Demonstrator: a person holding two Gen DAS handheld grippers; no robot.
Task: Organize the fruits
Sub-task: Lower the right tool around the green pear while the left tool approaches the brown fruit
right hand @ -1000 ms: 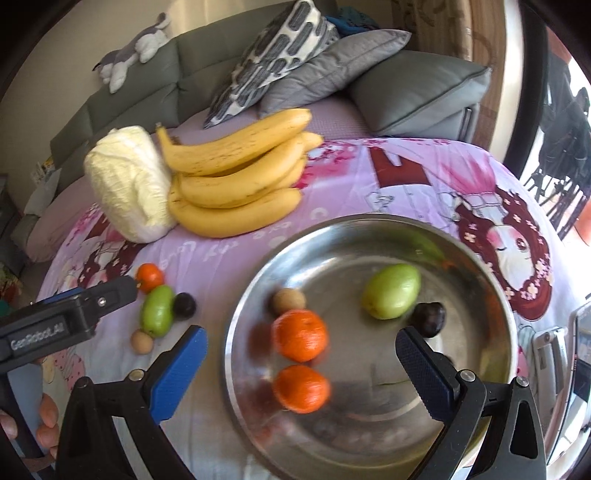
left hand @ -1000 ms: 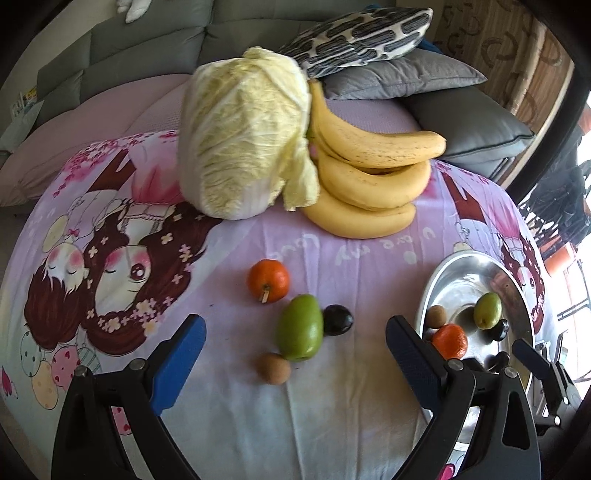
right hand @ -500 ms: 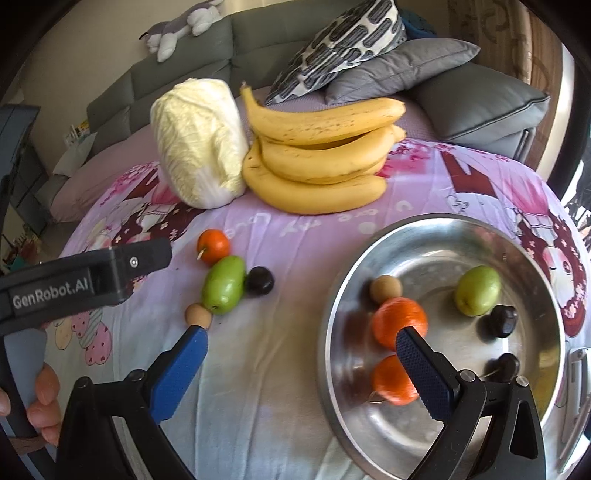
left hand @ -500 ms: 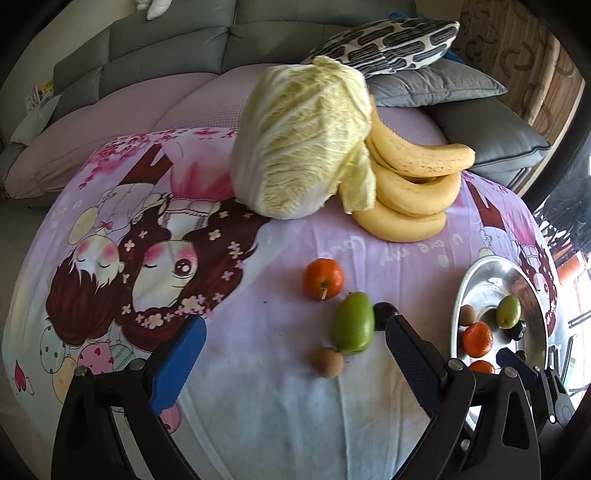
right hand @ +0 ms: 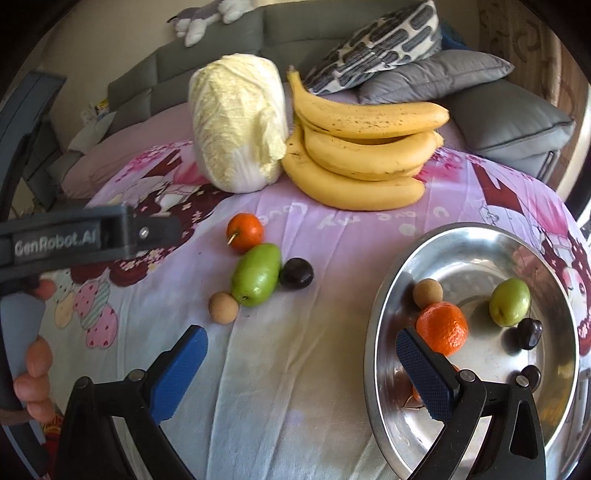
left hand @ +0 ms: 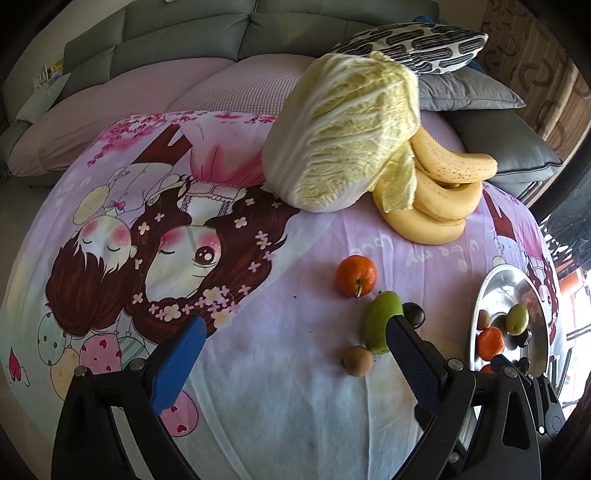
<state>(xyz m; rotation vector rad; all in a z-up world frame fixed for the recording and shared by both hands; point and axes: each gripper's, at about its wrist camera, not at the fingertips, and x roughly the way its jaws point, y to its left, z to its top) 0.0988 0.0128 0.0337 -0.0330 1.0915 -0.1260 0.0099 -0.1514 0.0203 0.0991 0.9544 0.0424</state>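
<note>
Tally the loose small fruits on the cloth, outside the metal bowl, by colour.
Orange: 1, the orange fruit
Green: 1, the green fruit
Dark: 1, the dark fruit
Tan: 1, the tan fruit
Total: 4, all apart from the metal bowl

- A cabbage [right hand: 238, 123] lies on my cartoon cloth [left hand: 177, 254], at the far side.
- Behind it I see a grey sofa [left hand: 177, 40].
- A patterned pillow [right hand: 376, 44] leans on grey cushions [right hand: 506, 122] at the right.
- A plush toy [right hand: 207, 16] sits on top of the sofa back.
</note>
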